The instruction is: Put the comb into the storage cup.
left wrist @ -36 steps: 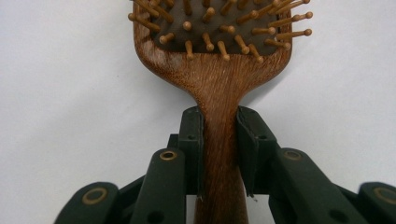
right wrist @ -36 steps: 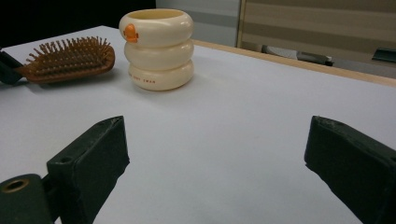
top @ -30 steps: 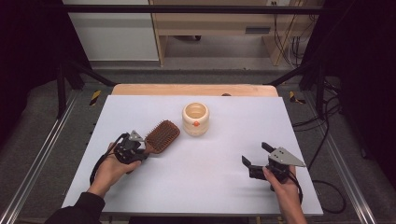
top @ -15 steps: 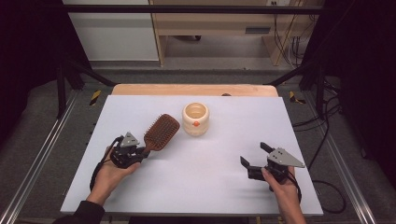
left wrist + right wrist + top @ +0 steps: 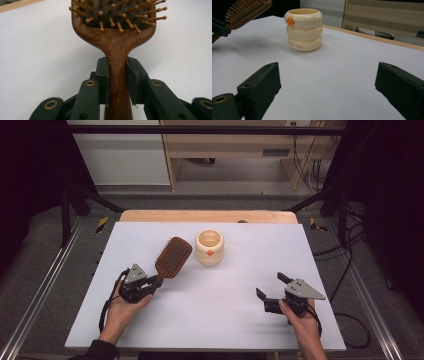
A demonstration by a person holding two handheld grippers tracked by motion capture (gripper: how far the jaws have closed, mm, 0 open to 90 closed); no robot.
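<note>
Wooden hairbrush (image 5: pixel 117 45) handle between clamped left gripper (image 5: pixel 118 82) jaws, bristles up

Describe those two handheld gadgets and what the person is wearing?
Each gripper, left and right, is black, with two blocky jaws, brass-coloured rivets at the joints, a grey three-cornered plate on top and a black trailing cable. A dark sleeve covers the left forearm.

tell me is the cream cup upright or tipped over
Upright: the cream cup stands on its base on the table, its open mouth facing up in the high view and the right gripper view.
</note>
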